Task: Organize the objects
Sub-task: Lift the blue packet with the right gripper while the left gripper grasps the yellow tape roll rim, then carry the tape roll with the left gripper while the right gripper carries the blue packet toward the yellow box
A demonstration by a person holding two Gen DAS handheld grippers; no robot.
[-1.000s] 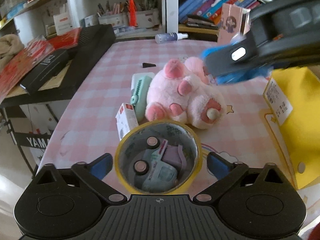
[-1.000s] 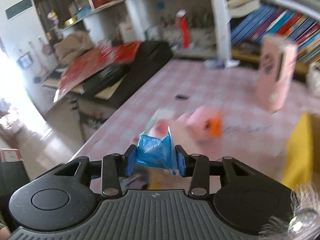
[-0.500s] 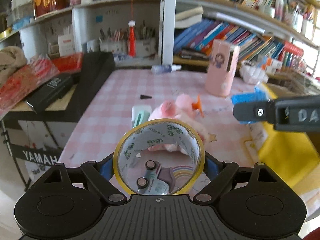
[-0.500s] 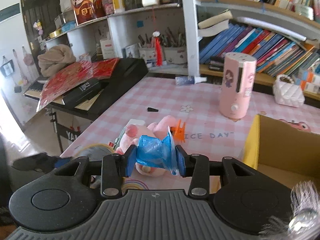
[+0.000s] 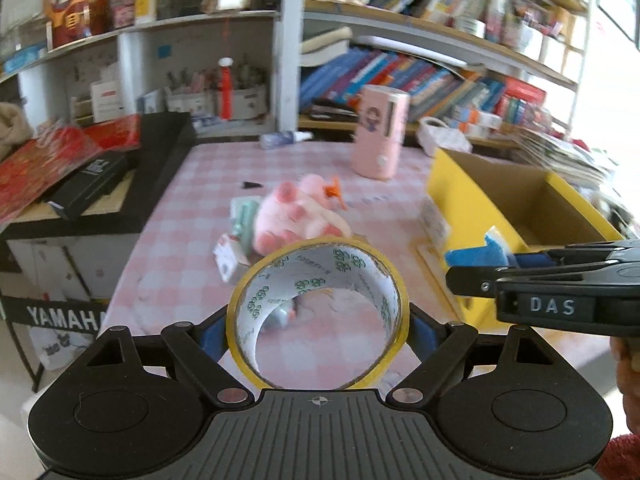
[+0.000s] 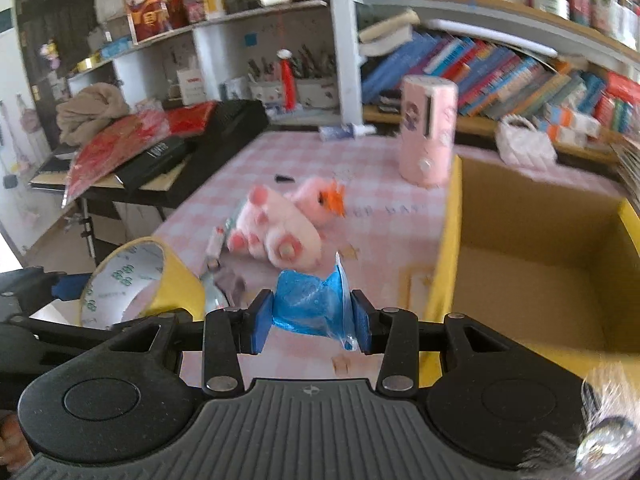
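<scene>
My left gripper (image 5: 317,326) is shut on a yellow tape roll (image 5: 360,256), held up above the pink checked table (image 5: 192,216); the same tape roll (image 6: 176,276) shows at the left of the right wrist view. My right gripper (image 6: 310,322) is shut on a crumpled blue packet (image 6: 308,308), near the left wall of the open yellow box (image 6: 448,248). From the left wrist view the blue packet (image 5: 476,256) hangs just in front of the yellow box (image 5: 464,196). A pink plush toy (image 6: 280,224) lies on the table beyond both.
Beside the plush toy (image 5: 296,212) lie a mint-green case (image 5: 242,216) and a small white carton (image 5: 228,256). A pink cylinder (image 5: 378,132) stands at the back, a black keyboard (image 5: 132,168) borders the left edge, and bookshelves (image 5: 440,68) fill the rear.
Both grippers have risen and swung to the right toward the yellow box. The tape roll came up off the small items it sat over. The box's inside has come into view.
</scene>
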